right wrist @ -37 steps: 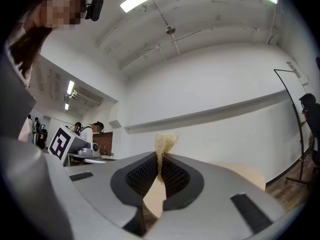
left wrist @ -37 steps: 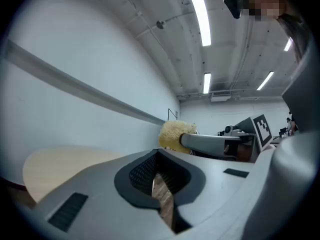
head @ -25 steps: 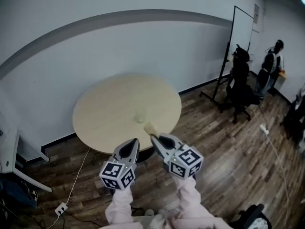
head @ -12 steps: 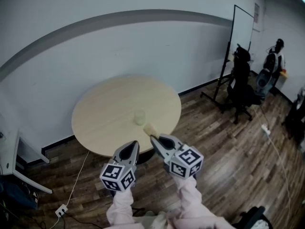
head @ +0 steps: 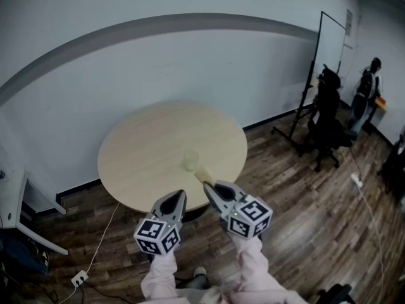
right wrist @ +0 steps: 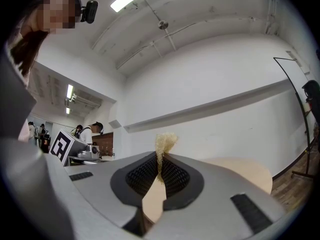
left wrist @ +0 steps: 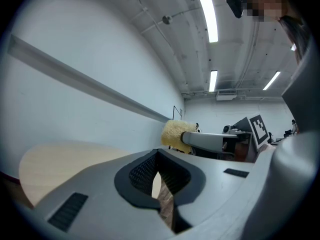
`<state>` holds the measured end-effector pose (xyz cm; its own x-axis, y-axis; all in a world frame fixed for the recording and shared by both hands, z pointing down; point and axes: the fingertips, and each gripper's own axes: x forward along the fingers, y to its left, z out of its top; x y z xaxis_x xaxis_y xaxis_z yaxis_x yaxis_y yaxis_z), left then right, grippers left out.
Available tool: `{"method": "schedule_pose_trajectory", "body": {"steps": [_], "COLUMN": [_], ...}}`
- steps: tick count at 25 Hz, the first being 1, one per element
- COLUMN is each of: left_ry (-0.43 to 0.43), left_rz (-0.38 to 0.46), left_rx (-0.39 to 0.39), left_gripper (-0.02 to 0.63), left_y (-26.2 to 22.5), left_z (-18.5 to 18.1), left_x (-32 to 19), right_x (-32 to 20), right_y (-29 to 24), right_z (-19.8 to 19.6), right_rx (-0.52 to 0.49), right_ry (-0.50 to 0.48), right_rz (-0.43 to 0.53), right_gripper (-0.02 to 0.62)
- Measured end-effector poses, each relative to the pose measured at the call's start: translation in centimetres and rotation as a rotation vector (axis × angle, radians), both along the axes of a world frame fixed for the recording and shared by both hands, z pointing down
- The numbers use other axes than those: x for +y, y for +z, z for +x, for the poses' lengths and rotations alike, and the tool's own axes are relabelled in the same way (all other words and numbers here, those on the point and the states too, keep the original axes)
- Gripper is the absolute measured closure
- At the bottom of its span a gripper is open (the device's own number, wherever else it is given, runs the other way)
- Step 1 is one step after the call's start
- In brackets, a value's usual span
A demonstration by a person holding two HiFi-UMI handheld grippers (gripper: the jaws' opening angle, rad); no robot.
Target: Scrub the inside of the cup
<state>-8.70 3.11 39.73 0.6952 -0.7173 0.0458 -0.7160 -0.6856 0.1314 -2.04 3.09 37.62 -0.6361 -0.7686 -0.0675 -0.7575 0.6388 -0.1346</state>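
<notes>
Head view: the pale cup (head: pixel 190 160) sits on the round bench (head: pixel 139 144), a bit toward 4 o'clock from its middle. We're holding the left tongs (head: pixel 180 196) and right tongs (head: pixel 207 186) side by side low at 6 o'clock, and a yellowish sponge (head: pixel 201 173) pokes out of the right ones at the cup's 5 o'clock. Left gripper view: our left tongs are closed tight with nothing in them, and the sponge shows at 1 o'clock. Right gripper view: the right tongs are clamped on the sponge, with its frayed end sticking up at 12 o'clock.
</notes>
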Motion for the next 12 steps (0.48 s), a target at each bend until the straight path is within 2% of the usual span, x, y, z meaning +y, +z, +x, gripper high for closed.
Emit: {"method": "schedule_pose_trajectory", "body": {"steps": [12], "left_ry": [0.028], "left_rz": [-0.026], "left_rx": [-0.014], "left_gripper": [0.614], "left_y": [0.7], "left_z": [-0.7], "left_x": [-6.3], "right_x": [-6.1], "right_y": [1.3], "right_z": [-1.0], "right_rx": [-0.022], "right_ry": [0.016], "right_rz": [-0.044], "right_gripper": [0.568]}}
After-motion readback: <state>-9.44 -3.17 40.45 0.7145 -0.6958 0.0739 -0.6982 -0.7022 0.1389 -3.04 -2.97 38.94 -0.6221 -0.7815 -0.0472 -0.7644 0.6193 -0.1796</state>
